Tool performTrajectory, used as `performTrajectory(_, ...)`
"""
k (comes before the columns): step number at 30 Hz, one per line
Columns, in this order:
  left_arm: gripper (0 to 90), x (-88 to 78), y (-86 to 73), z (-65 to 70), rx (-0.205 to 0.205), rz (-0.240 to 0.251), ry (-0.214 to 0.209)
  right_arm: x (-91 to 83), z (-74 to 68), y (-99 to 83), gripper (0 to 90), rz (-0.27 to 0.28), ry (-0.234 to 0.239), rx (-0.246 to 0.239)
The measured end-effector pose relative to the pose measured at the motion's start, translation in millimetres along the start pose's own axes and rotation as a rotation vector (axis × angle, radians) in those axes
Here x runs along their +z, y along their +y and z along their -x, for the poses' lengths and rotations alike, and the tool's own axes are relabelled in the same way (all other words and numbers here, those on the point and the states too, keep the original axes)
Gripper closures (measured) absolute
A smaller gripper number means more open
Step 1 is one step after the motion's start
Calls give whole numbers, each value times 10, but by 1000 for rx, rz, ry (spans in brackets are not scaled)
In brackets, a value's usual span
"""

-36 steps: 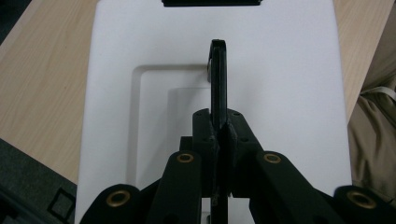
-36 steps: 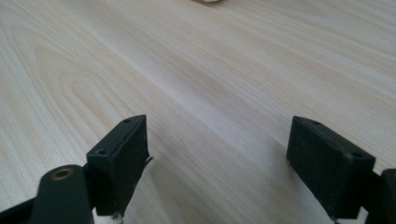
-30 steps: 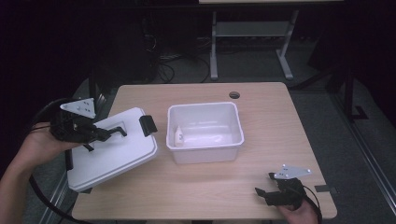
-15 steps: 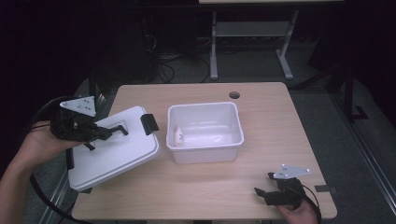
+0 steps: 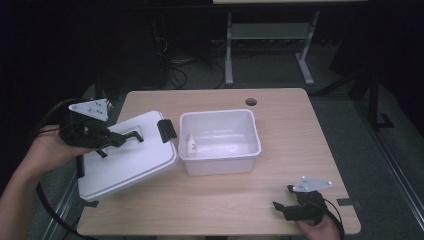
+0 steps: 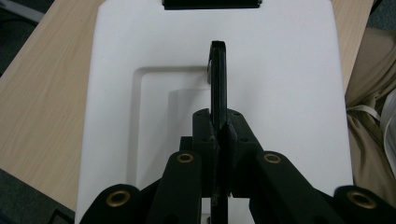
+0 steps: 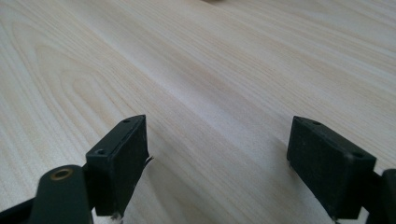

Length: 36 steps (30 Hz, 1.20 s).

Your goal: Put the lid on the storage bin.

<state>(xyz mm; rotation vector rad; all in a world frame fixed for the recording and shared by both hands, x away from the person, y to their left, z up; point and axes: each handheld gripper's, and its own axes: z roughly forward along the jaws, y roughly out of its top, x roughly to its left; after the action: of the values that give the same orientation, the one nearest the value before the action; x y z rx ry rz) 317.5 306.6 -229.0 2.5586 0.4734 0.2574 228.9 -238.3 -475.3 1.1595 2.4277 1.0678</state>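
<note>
Pale wooden tabletop (image 5: 220, 200) in a dark room, catalogued left to right. Left gripper (image 5: 120, 141) — jaws clamped on the black folding handle (image 6: 218, 79) of a flat white plastic lid (image 5: 127, 160), which sits tilted at the table's left side, its right edge just beside the open white rectangular plastic tub (image 5: 220, 142). Small white bottle (image 5: 191, 146) inside the tub, by its left wall. Right gripper (image 5: 287, 202) — near right corner, jaws spread, nothing between them. Step judged: carrying the lid; next, lining it up level over the tub's rim.
</note>
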Motion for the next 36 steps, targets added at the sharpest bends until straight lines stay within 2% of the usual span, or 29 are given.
performTrajectory(18, 842, 178, 290, -34, 22, -9, -25, -12, 9, 8, 199, 16, 7, 3)
performTrajectory(36, 842, 467, 722, -75, 77, 2, -66, -1, -9, 21, 199, 19, 17, -10)
